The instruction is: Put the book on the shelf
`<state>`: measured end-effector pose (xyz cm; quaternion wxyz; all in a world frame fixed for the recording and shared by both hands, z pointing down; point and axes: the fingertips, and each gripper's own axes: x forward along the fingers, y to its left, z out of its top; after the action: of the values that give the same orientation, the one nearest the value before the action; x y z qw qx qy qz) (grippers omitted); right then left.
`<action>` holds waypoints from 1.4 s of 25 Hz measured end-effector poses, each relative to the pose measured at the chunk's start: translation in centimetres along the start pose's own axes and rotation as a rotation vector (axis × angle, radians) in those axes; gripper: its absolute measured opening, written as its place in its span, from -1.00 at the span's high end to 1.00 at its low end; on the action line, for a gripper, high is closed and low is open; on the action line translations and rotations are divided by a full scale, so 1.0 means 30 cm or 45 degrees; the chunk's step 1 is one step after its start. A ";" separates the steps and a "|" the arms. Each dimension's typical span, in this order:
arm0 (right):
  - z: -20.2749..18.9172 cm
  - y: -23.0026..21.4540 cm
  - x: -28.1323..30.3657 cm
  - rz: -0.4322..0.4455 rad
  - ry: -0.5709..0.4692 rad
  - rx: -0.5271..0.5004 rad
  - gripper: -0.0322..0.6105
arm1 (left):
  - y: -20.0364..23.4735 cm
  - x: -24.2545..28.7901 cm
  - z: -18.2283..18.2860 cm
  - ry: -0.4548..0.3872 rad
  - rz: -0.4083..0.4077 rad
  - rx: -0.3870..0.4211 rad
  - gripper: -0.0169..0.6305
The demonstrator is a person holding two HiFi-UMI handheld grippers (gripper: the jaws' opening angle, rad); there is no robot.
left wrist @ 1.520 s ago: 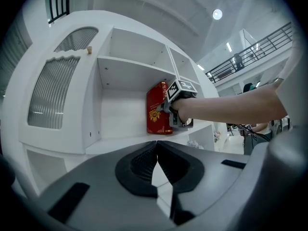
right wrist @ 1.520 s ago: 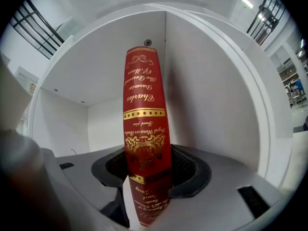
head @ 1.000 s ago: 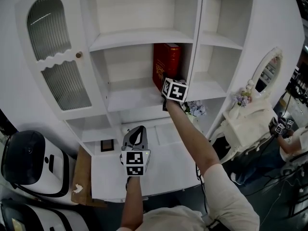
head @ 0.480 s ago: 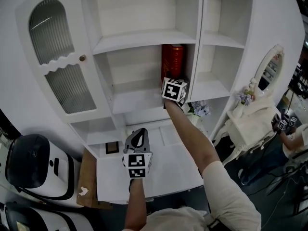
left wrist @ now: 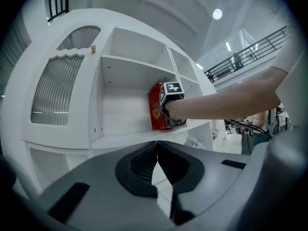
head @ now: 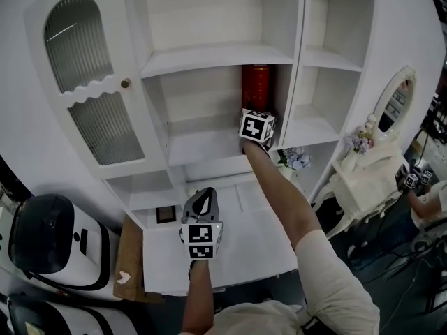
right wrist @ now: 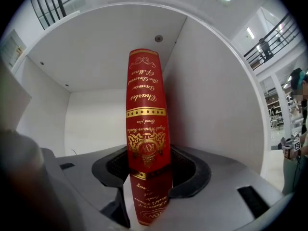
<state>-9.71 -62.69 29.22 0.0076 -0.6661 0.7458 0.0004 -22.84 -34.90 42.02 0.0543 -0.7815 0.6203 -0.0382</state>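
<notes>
Overhead, the right gripper (right wrist: 147, 170) hides the lower end of the book (head: 256, 87); this gripper's jaws clamp the spine. The left gripper (left wrist: 156, 165) is closed, empty.

Glossy red book (right wrist: 147, 129); matt white-painted shelf (head: 202, 146).

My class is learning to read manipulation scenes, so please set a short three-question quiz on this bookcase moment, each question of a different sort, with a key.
1. True or false: the red book stands upright inside the white bookcase.
2. What is between the jaws of the left gripper? A) the book B) nothing, they are shut together C) a door knob
3. Fill in: the right gripper is shut on the book's ____ end.

Key: 1 true; 2 B; 3 lower.
</notes>
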 end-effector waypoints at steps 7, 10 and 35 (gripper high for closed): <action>-0.024 0.002 -0.001 0.083 0.022 0.026 0.05 | -0.019 0.007 0.005 -0.003 -0.020 -0.004 0.90; -0.029 -0.004 -0.025 0.108 0.038 0.029 -0.04 | -0.042 0.003 0.008 -0.007 -0.028 -0.013 0.90; -0.041 0.009 -0.362 0.487 -0.037 -0.019 -0.04 | -0.184 0.044 0.076 -0.028 -0.087 0.043 0.90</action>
<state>-8.76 -51.87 30.58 0.0131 -0.5124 0.8585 0.0171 -16.92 -34.85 40.47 0.0728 -0.8017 0.5918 -0.0421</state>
